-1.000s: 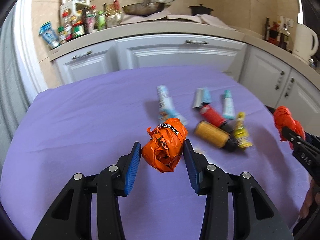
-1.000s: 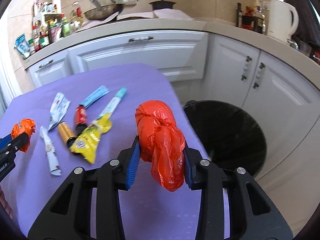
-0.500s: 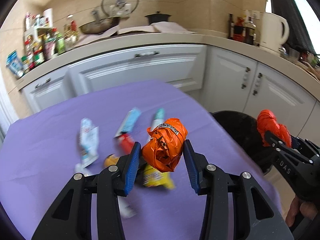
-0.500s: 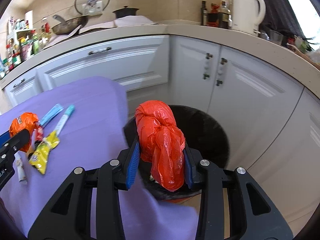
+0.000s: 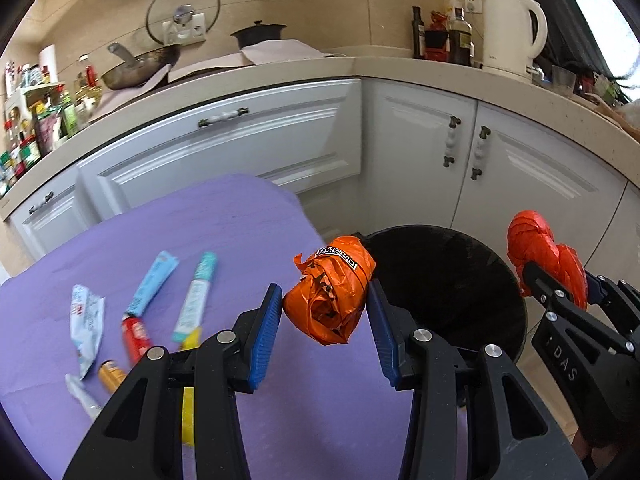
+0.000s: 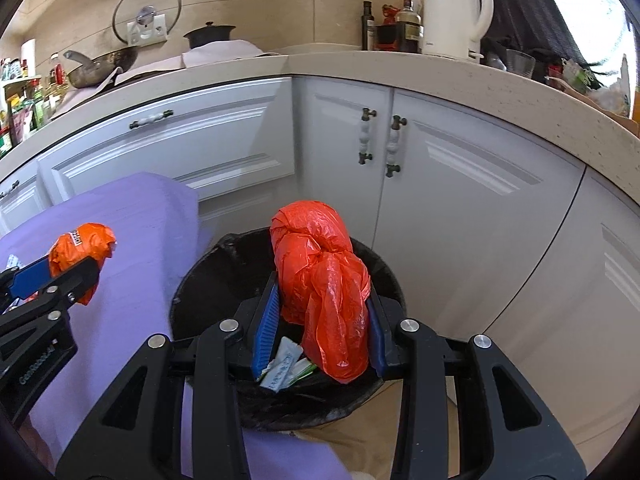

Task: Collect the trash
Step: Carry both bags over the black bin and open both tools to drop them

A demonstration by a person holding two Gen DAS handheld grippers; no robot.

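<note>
A: Left gripper status?

B: Jaws partly closed, blue pads clamped on a crumpled orange plastic bag with a black-and-white label strip. In the left wrist view the bag hangs over the right edge of the purple tablecloth, just beside the rim of the black trash bin.

A: Right gripper?

B: Also partly closed, gripping a knotted red plastic bag. The bag's loose end droops past the pads. It sits directly above the bin opening in the right wrist view.

A: Bin contents?

B: Black liner, with a few wrappers at the bottom: white and pale blue, some green. Can't read the print, partly hidden behind the gripper.

A: What's on the table?

B: Cluster on the left side of the cloth: a light-blue sachet, a teal-and-white stick pack, a white crumpled wrapper, a small red tube-like item, a yellow-orange cylinder, and a yellow packet partly behind the left finger. All are slightly blurred, so the IDs are approximate.

A: Surroundings?

B: White kitchen cabinets right behind the bin, a white kettle on the counter, and a frying pan further left.
</note>
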